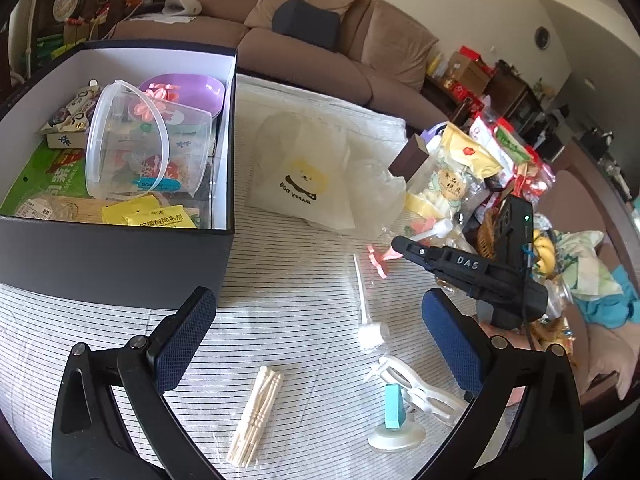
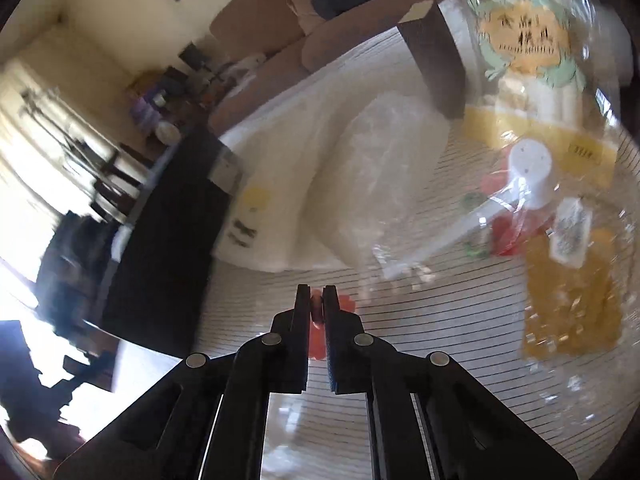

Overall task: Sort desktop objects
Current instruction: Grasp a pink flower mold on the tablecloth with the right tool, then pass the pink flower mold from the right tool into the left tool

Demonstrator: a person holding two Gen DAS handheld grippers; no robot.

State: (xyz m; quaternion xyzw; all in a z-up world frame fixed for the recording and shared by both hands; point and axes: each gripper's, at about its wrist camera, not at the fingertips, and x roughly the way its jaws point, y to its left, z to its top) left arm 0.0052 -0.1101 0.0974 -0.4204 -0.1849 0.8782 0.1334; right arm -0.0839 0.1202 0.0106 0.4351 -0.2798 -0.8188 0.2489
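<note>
A: Take the black box (image 1: 120, 248) as the reference. It's the biggest thing on the striped cloth (image 1: 280, 300) and already holds a clear tub (image 1: 148, 144), a purple bowl (image 1: 188, 88) and some packets. How crowded is it?

B: Quite full. The tub lies on its side and fills the middle, so anything dropped in carelessly could bounce off it and land back outside.

A: And to the right of the box?

B: A white drawstring bag (image 1: 300, 168) just beside its wall, then a heap of snack packets (image 1: 472, 160) well beyond. The right gripper (image 2: 318, 300) reaches in from that heap's side, and its jaws are pinched nearly together on a small pink flower piece (image 2: 316, 312) wrapped in clear film.

A: Is that hold safe?

B: I judge it thin. Only an edge seems caught and the film is slippery, so a quick swing toward the box could let it slide out. The loose film might also drag the white-capped stick (image 1: 368, 312) lying near it.

A: The left gripper (image 1: 316, 344)?

B: Jaws wide, nothing between them, hanging in front of the box above the toothpick bundle (image 1: 258, 416). If lowered blindly, it could scatter those, or tip the small teal hook (image 1: 394, 412) standing beside them.
</note>
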